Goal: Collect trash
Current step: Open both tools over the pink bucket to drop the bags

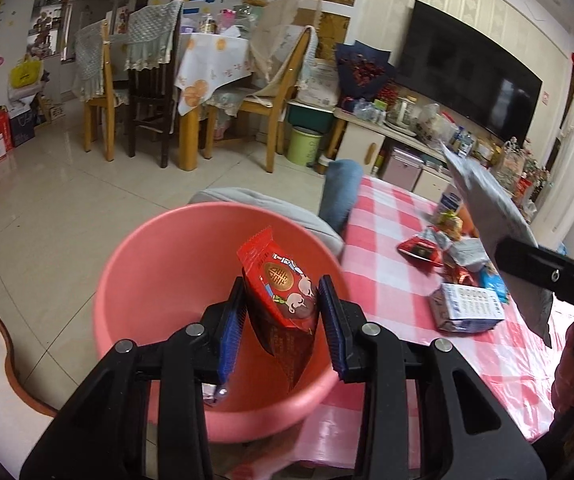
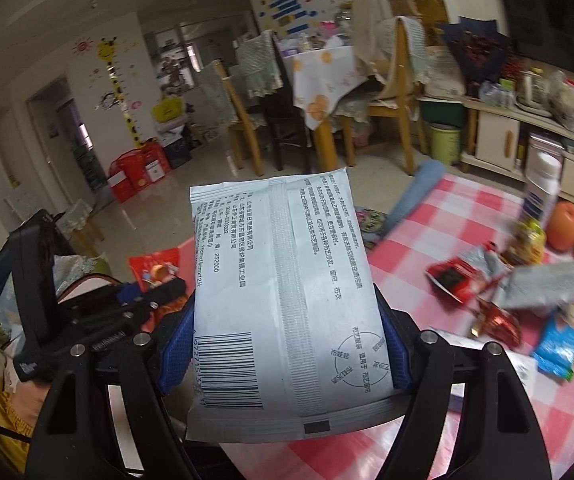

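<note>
Pink basin (image 1: 135,280) mouth open, inside mostly bare; only the red snack pack (image 1: 283,296) pinched in left gripper (image 1: 283,312) hangs over it. Table w/ checked cloth (image 1: 383,280): near strip by basin free. Far/right side blocked by wrapper pile (image 2: 499,280), small carton (image 1: 467,308), blue packet (image 2: 559,344), bottle (image 2: 541,188), fruit (image 2: 565,224). Right gripper (image 2: 287,344) w/ grey pouch (image 2: 283,280) fills air above table mid. Blue roll (image 1: 341,192) at far table edge.
</note>
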Demonstrator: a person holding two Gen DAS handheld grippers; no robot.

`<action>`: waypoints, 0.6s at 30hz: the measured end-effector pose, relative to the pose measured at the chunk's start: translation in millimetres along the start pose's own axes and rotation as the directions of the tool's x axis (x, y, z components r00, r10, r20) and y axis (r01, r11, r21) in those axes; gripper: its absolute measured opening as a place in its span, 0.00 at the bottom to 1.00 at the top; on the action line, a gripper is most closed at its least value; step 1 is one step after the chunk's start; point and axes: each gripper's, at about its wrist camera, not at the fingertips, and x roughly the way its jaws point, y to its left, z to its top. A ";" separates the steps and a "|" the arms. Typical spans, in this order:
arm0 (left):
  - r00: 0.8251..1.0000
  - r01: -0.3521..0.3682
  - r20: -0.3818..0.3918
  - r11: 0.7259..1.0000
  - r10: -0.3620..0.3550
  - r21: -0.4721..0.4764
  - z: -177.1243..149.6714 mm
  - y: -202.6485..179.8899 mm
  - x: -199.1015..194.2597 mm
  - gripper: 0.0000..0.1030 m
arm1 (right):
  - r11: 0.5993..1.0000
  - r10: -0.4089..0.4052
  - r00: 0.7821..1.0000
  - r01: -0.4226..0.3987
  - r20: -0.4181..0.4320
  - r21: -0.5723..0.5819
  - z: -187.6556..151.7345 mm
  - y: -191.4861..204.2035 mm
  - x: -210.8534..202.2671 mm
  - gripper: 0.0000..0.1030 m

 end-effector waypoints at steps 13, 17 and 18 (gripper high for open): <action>0.997 -0.032 -0.068 0.999 0.030 -0.019 -4.4 31.0 28.3 0.37 | 0.997 0.078 0.995 -0.079 -0.055 -0.018 31.7 46.1 77.2 0.76; 0.993 -0.076 -0.090 0.997 0.075 -0.010 -8.8 34.8 32.8 0.72 | 0.994 0.107 0.994 -0.107 -0.032 0.005 32.7 43.7 88.0 0.84; 0.991 -0.101 -0.091 0.995 0.101 0.001 -10.4 34.9 32.2 0.75 | 0.994 0.109 0.994 -0.108 -0.021 0.020 32.6 41.5 86.8 0.86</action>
